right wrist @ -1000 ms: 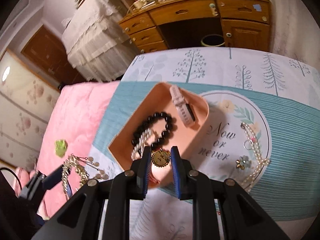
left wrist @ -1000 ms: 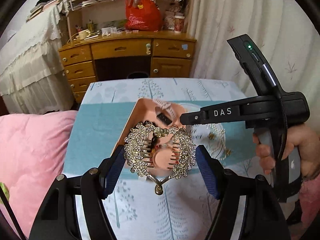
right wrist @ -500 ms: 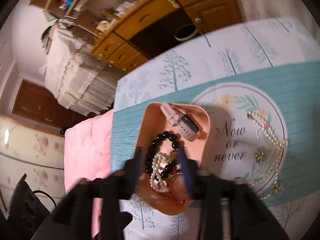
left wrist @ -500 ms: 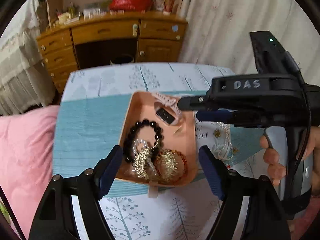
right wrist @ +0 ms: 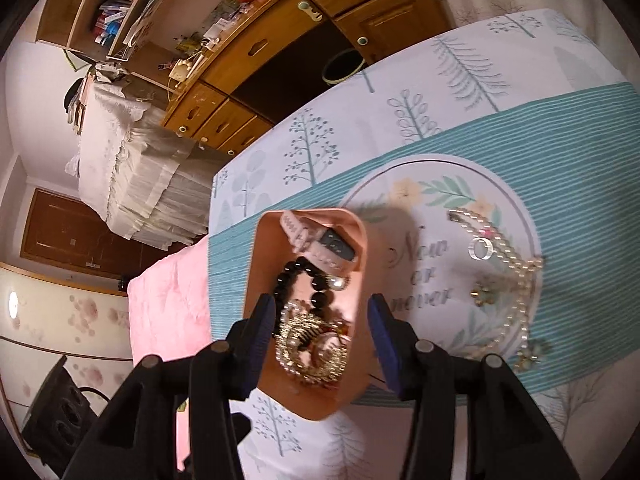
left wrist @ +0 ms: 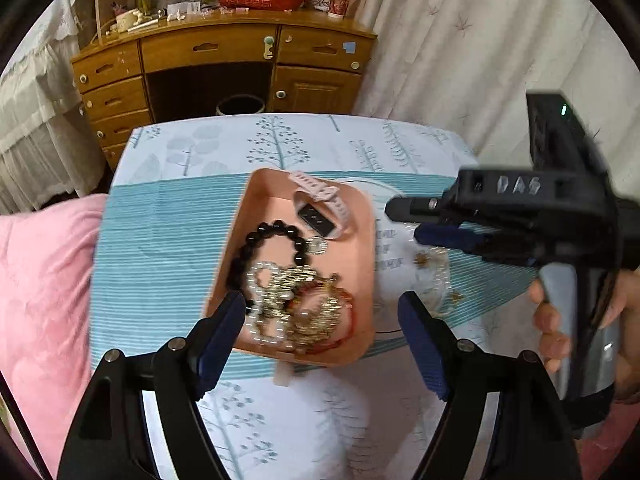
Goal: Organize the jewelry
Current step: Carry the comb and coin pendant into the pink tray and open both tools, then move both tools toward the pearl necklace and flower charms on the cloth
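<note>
A pink tray [left wrist: 272,208] [right wrist: 262,256] sits on the teal mat and holds a pale watch [left wrist: 320,200] [right wrist: 316,242], a black bead bracelet [left wrist: 248,248] [right wrist: 286,276] and a tangle of pearls with the gold hair clip [left wrist: 316,312] [right wrist: 312,344]. My left gripper [left wrist: 320,304] hovers open over the tray's near end, nothing between its pads. My right gripper [right wrist: 320,304] [left wrist: 404,220] is open above the same tray, its fingers astride it without touching. To the right on the mat lie a pearl necklace [right wrist: 516,280] and a silver ring [right wrist: 481,249].
The table wears a tree-print cloth [left wrist: 280,420]. A pink quilt [left wrist: 40,280] lies at its left. Behind stand a wooden desk [left wrist: 224,52] with a bin [left wrist: 238,104] under it, and a pale curtain [left wrist: 460,60]. A hand [left wrist: 552,320] holds the right gripper's handle.
The gold hair clip left my left gripper and now lies in the tray. My right gripper let go of a small round gold piece, opened and rolled clockwise over the tray.
</note>
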{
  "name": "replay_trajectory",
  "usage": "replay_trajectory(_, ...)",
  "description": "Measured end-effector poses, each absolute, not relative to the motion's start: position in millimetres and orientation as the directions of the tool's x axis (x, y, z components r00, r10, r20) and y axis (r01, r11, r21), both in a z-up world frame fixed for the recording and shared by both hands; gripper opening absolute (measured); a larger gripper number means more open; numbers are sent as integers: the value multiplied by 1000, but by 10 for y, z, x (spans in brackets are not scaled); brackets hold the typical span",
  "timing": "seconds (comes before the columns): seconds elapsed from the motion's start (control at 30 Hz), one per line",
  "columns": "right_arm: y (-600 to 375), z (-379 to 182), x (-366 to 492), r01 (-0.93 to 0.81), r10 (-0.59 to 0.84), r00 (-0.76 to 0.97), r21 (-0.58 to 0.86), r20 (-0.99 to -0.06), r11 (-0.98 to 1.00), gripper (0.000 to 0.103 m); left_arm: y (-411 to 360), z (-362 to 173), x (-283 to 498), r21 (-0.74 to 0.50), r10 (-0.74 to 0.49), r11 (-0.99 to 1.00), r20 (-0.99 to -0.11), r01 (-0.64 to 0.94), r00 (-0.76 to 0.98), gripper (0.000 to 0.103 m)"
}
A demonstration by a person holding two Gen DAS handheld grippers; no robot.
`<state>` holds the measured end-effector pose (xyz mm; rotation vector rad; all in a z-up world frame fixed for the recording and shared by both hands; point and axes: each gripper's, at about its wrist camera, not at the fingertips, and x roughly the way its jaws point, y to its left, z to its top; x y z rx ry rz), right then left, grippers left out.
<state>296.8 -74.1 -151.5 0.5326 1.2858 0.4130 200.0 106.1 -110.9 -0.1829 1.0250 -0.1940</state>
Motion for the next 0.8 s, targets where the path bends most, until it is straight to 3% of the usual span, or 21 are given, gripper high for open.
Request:
replay_trajectory(0.17,-983,-1623,2883,25,506,212,523,-836,852,48,933,-1041,1980,-322,-303,945,-803,55,512,77)
replay_trajectory(0.57,-1649,-1917,2600,-23,360,129,360,-924,932,49,352,-1111,1909,-300,-307,949,-817,95,489,77)
replay_trajectory(0.8,-1780,-1935,2467,-190,274,146,245,-950,951,49,-61,-1311,1826,-263,-306,952,-840,157,449,77)
